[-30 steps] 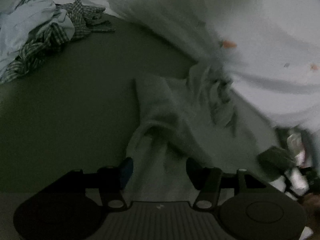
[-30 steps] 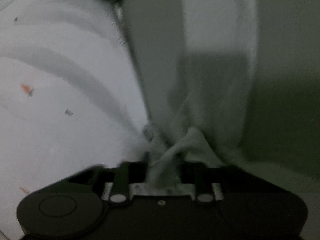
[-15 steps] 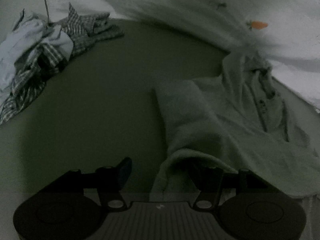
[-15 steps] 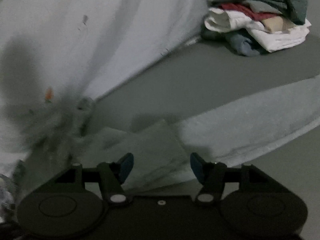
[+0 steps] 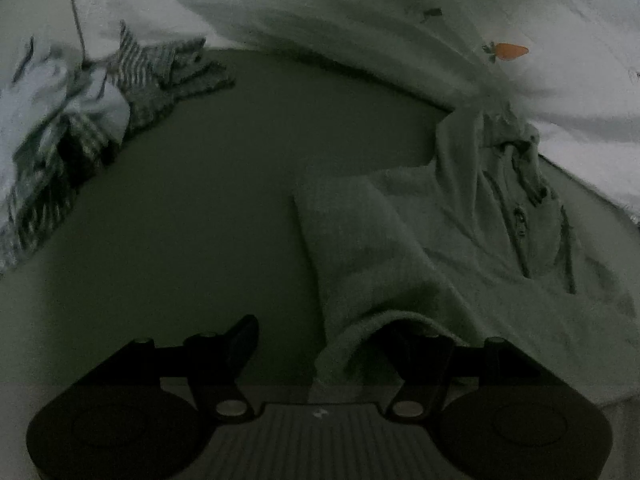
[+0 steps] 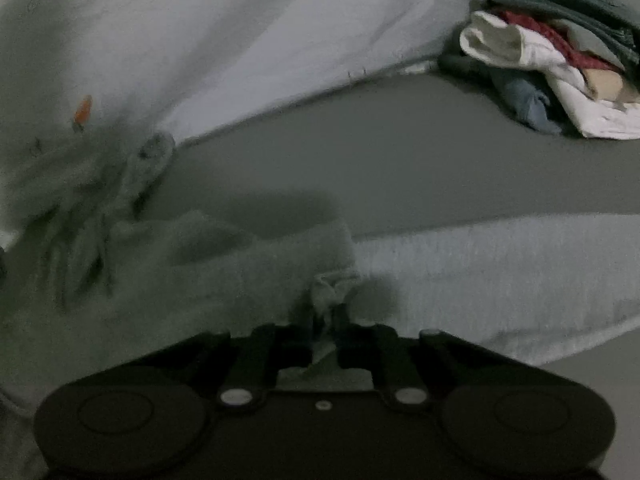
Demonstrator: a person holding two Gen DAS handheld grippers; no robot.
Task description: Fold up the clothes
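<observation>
Grey bed (image 5: 208,208) carries the pale knit top (image 5: 460,248), spread just below the white sheet (image 5: 360,12). Stack of folded clothes (image 6: 560,56) sits well right of the top. My right tool (image 6: 325,328) is pinching the top's edge; left tool (image 5: 320,340) is opening, one finger under a fold, not gripping. Keep tension even and fold the edge flat.

The pale garment (image 5: 440,248) drapes over the left gripper's right fingertip, hiding it. The checked clothes pile (image 5: 60,128) is blurred and cut by the frame's edge.
</observation>
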